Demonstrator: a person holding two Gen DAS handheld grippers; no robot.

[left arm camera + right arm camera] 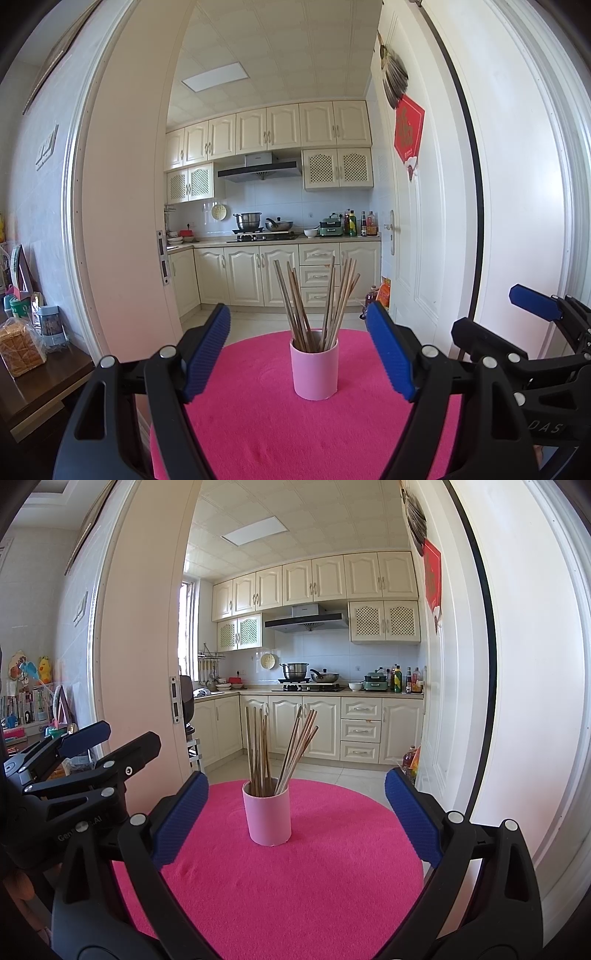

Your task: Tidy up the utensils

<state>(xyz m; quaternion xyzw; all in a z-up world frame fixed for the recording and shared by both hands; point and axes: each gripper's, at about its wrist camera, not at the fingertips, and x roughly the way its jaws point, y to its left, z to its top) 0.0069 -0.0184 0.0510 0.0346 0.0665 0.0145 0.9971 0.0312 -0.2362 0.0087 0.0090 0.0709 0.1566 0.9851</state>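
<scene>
A pink cup (314,371) stands upright on a round pink table (258,424). Several wooden chopsticks (314,302) stand in it, fanned out. My left gripper (299,332) is open and empty, with its blue pads on either side of the cup, nearer to me than the cup. In the right wrist view the cup (269,814) and chopsticks (277,749) sit left of centre on the table (314,886). My right gripper (295,801) is open and empty, short of the cup. Each gripper shows at the edge of the other's view.
A dark wooden side table (40,391) with bread and jars stands to the left. A white door (417,221) and door frame stand on the right. Beyond the table lies a kitchen with cream cabinets (280,273) and a stove.
</scene>
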